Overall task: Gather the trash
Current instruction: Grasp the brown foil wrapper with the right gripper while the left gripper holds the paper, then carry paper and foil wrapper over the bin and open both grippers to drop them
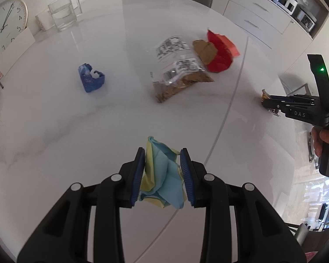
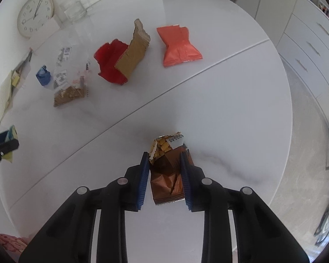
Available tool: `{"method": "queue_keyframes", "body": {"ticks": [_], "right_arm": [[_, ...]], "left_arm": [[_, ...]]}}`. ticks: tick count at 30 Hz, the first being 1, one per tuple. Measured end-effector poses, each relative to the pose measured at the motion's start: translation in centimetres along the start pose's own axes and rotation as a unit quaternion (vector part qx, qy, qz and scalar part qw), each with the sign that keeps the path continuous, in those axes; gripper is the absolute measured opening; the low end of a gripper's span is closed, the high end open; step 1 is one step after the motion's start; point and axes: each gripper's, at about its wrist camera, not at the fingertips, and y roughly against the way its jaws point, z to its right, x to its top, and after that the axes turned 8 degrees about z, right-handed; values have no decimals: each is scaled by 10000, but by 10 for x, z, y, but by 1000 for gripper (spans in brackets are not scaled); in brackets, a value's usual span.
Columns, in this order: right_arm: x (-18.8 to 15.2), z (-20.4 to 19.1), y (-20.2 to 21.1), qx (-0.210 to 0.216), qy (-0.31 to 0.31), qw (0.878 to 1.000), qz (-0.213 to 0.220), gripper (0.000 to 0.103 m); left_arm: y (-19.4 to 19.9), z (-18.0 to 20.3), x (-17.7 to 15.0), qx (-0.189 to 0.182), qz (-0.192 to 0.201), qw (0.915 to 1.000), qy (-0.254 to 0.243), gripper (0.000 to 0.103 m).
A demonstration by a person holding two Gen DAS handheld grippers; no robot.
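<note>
Left gripper [image 1: 162, 173]: clamped on crumpled blue-yellow paper [image 1: 164, 175].
Right gripper [image 2: 164, 175]: fingers straddle brown snack wrapper [image 2: 167, 175], seemingly gripping.
Next: carry off; red carton [image 2: 109, 63] waits, 11 o'clock.

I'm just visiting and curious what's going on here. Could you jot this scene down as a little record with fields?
Surface: white marble-look table
Left gripper: shut on crumpled blue-yellow paper
Right gripper: around a brown snack wrapper; contact unclear
Trash on the table: blue wrapper, clear bag of brown crumbs, red carton with torn cardboard, orange packet
Other items: wall clock, glass jug
</note>
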Motion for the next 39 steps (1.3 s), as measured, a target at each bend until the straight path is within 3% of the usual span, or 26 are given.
{"method": "queue_keyframes", "body": {"ticks": [7, 12, 19, 27, 32, 39], "right_arm": [[-49, 13, 65, -11, -741, 9966, 350, 28], [-106, 20, 110, -478, -1031, 9928, 377, 28], [-194, 47, 174, -866, -1713, 9798, 569, 28], [-280, 72, 223, -1203, -2343, 9623, 673, 28], [-319, 93, 248, -1423, -2686, 9497, 756, 28], [-352, 120, 273, -1616, -2849, 9406, 898, 28]], "left_arm": [[27, 59, -13, -325, 83, 9980, -541, 33], [44, 115, -34, -758, 80, 9924, -970, 33], [67, 203, -68, -1368, -56, 9758, -1704, 33], [84, 299, -107, -1900, -316, 9486, -2513, 33], [88, 354, -126, -2123, -397, 9330, -2878, 33], [84, 413, -148, -2200, -429, 9217, -3165, 33]]}}
